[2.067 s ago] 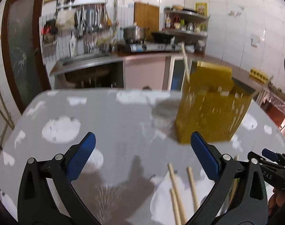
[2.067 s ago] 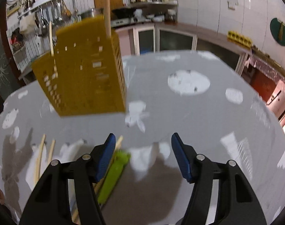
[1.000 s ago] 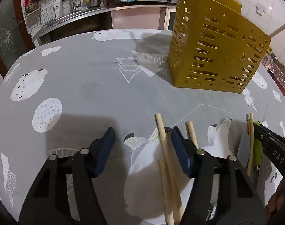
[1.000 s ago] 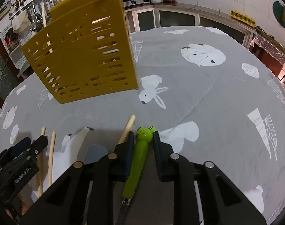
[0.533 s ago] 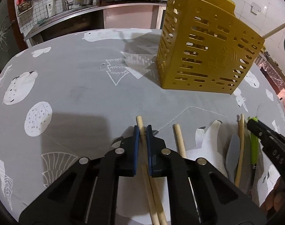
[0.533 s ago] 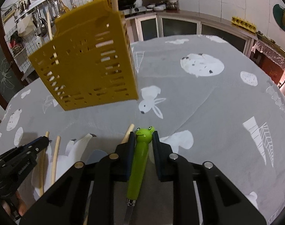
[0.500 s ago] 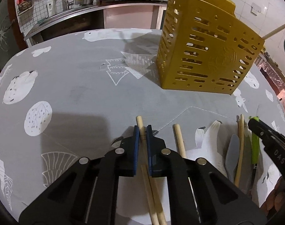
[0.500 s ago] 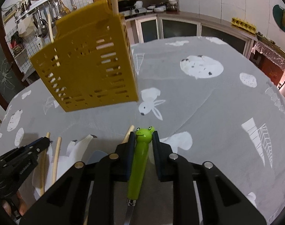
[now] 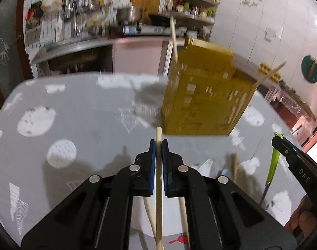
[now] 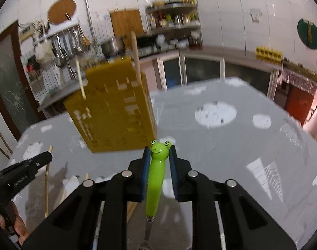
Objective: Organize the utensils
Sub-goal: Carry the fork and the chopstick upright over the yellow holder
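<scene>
Lifting: both tools have come up off the table since half a second ago, each carrying its pick; the view is blurred with motion.
Meaning: pick-up looks done; I judge the carry to the yellow holder comes next.
Left gripper: jaws narrow, clamped on a wooden chopstick near its top end.
Right gripper: jaws narrow, clamped on the green frog-handled utensil, frog head forward.
Holder: upright on the table ahead, two sticks already in it.
Left behind: more chopsticks on the cloth.
</scene>
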